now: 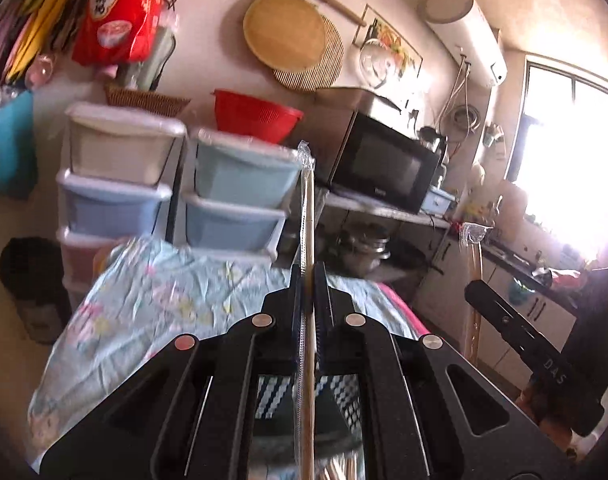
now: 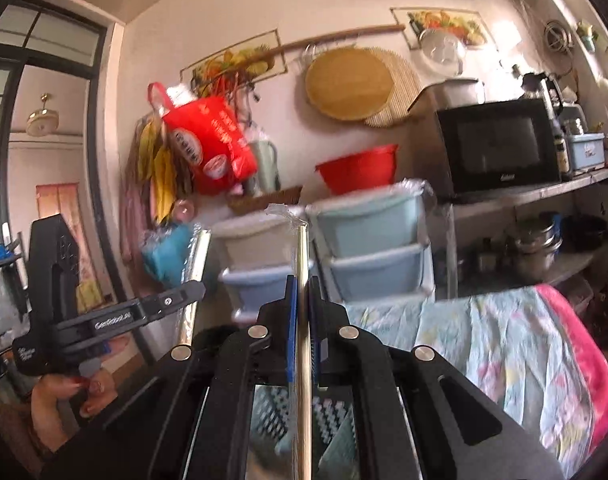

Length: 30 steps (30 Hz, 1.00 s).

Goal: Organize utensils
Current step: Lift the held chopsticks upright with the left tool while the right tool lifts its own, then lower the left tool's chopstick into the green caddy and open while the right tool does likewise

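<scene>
Two chopstick pairs, each sealed in a clear plastic sleeve. One pair [image 1: 309, 216] stands upright, clamped between the left gripper's [image 1: 309, 280] pads. Other pair [image 2: 302, 280] likewise upright in the right gripper [image 2: 303, 292].

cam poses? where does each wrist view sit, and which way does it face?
Left wrist: behind the left hand-held gripper, facing the drawers and microwave; right hand-held gripper at right.
Right wrist: behind the right hand-held gripper, facing the same wall; left hand-held gripper and hand at left.
Shared: red basin, each holding wrapped chopsticks.
</scene>
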Available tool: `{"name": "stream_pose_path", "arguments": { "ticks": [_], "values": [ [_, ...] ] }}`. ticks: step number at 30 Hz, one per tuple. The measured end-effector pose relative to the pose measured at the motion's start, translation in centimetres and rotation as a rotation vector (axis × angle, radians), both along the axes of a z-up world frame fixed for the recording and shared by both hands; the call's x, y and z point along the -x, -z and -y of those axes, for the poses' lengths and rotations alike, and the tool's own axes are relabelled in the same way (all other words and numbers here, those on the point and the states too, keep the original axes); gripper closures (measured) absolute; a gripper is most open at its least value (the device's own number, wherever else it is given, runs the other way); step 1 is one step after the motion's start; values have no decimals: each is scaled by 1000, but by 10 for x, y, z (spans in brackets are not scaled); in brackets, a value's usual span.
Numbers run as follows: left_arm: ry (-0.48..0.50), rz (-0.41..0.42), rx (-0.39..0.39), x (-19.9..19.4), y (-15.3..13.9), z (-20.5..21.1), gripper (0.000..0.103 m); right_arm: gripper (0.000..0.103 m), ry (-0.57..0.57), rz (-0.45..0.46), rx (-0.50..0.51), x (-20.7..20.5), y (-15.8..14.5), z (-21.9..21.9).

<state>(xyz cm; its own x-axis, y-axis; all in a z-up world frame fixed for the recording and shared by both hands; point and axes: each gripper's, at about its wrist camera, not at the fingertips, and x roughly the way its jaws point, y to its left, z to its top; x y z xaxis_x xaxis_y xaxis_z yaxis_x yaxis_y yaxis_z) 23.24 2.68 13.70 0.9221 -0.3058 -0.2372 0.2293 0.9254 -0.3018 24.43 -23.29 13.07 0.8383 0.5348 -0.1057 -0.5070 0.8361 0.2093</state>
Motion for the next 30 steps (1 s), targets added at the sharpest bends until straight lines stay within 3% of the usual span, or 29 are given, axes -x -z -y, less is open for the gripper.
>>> {"name": "stream_pose_path", "arguments": {
  "ticks": [12, 21, 30],
  "values": [
    [-89, 117, -34, -31, -6, 11, 100, 97, 143, 176, 46, -35, -7, -11],
    [-171, 199, -108, -35, 17, 26, 100, 97, 230, 173, 65, -56, 19, -19],
    [-184, 185, -110, -43, 50, 29, 100, 97, 287, 161, 58, -64, 42, -21]
  ]
}}
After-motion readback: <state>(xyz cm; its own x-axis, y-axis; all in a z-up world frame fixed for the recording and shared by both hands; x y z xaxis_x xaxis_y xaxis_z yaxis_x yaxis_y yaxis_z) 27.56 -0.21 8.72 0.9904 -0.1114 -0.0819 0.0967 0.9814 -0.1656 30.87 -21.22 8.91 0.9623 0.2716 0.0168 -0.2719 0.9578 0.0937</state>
